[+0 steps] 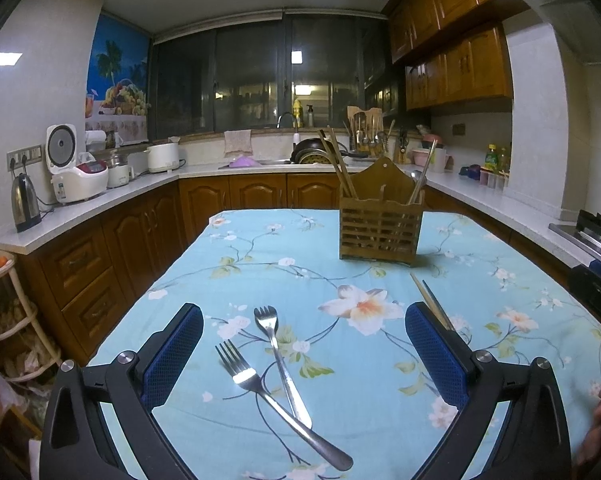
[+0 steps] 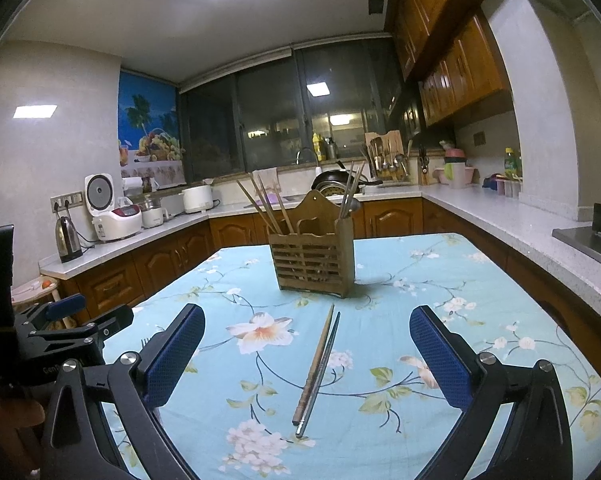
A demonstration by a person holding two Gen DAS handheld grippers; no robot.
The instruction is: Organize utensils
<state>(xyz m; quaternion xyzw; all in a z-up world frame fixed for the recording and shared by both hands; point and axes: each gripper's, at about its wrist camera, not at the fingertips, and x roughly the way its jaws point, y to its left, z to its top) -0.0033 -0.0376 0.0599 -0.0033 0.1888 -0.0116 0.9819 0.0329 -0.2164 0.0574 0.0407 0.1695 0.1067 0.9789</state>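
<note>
Glossy metal forks (image 1: 260, 372); slatted wood holder (image 2: 312, 262); one wood chopstick (image 2: 314, 364), one metal; matt floral cloth on table (image 2: 480, 280); gripper pads (image 1: 172, 356) textured blue rubbery.

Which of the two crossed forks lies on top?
The long-tined fork, whose handle points toward the lower right. Its handle crosses over the handle of the short-tined fork, which lies nearly straight up the cloth.

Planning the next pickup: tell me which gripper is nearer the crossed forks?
Left. The left gripper brackets the forks; the right gripper sits over the chopsticks beside them.
</note>
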